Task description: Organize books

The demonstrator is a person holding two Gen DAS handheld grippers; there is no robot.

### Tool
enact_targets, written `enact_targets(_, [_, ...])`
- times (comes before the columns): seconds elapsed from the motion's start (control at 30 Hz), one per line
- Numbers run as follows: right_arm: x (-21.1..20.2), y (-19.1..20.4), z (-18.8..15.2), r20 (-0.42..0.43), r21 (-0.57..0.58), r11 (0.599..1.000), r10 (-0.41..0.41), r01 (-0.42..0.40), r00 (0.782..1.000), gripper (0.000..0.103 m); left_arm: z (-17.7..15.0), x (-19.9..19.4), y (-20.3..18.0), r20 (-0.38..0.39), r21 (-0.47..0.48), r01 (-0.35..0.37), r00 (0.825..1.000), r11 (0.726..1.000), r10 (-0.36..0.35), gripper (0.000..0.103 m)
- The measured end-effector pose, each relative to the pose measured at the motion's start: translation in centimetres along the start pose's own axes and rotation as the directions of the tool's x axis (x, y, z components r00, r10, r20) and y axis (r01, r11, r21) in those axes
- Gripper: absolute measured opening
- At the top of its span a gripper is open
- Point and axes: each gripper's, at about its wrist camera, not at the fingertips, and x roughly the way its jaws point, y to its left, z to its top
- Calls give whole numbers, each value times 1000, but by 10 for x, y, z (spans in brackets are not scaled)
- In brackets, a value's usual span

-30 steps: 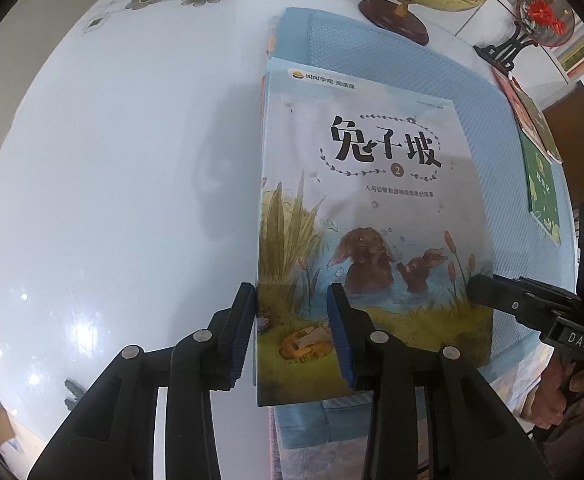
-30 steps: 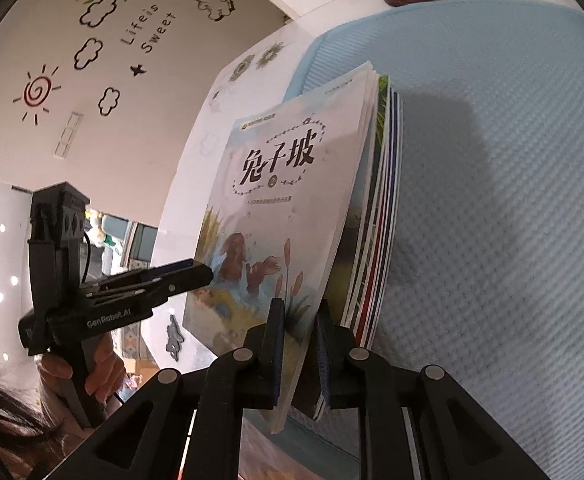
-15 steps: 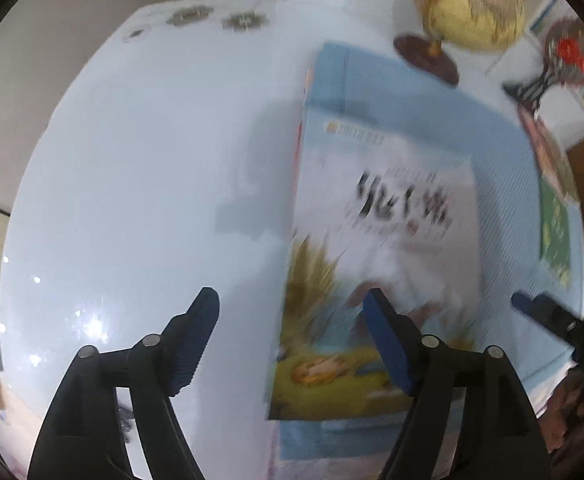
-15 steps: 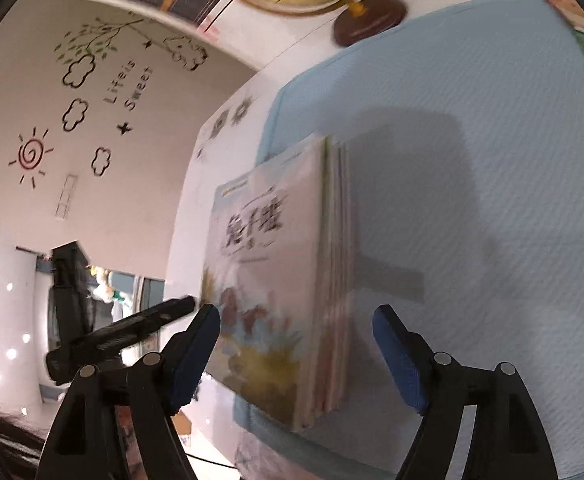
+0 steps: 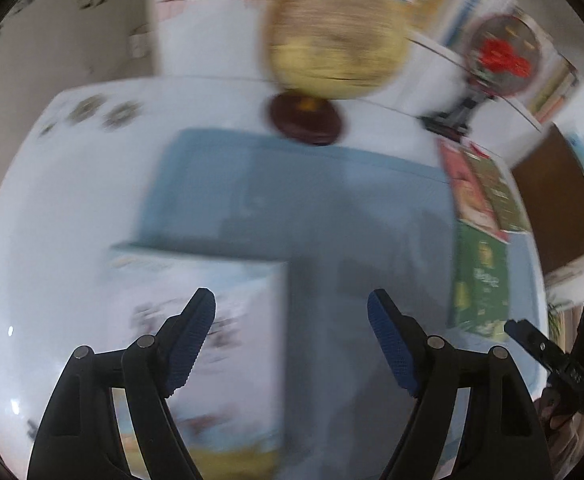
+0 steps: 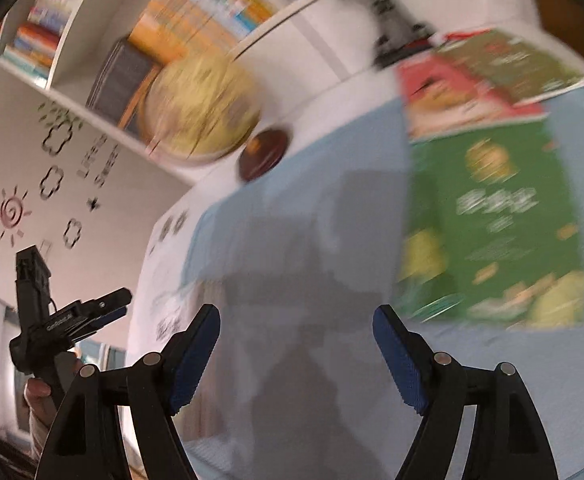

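Observation:
Both views are motion-blurred. A stack of books with a pale rabbit cover (image 5: pixel 208 340) lies on the left part of the blue mat (image 5: pixel 331 208); its edge shows faintly in the right wrist view (image 6: pixel 180 312). My left gripper (image 5: pixel 292 332) is open and empty, above the stack's right edge. My right gripper (image 6: pixel 296 344) is open and empty over the bare mat (image 6: pixel 311 240). A green book (image 6: pixel 491 224) lies to its right, with a red book (image 6: pixel 451 96) and another green book (image 6: pixel 511 64) behind it. They show in the left wrist view too (image 5: pixel 481 280).
A yellow globe (image 5: pixel 335 36) on a dark round base (image 5: pixel 303 118) stands behind the mat on the white table (image 5: pixel 52 200). A red ornament on a black stand (image 5: pixel 499 56) is at the back right. A bookshelf (image 6: pixel 196 4) lines the wall.
Both grippers have let go of the book stack, opened wide and pulled back. The stack now lies flat on the mat's left side. Both cameras have swung right and upward.

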Motion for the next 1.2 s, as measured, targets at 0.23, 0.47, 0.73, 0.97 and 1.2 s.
enact_targets(0.23, [-67, -77, 62, 135, -11, 993, -111, 113, 985, 77, 35, 50, -127, -16, 94, 147, 989, 985, -146, 77])
enact_targets(0.47, [-106, -166, 129, 219, 49, 974, -226, 221, 949, 77, 69, 113, -240, -28, 143, 268, 963, 953, -267, 77])
enact_targets(0.73, [-76, -249, 214, 191, 140, 916, -397, 375, 898, 67, 93, 214, -332, -95, 171, 253, 966, 952, -239, 77])
enact_targets(0.97, [-20, -265, 265, 129, -47, 901, -422, 431, 897, 67, 89, 242, -373, -53, 303, 165, 986, 939, -156, 77])
enact_targets(1.2, [26, -269, 267, 18, -101, 911, -399, 399, 917, 68, 91, 245, -384, -58, 353, 160, 987, 922, -149, 77])
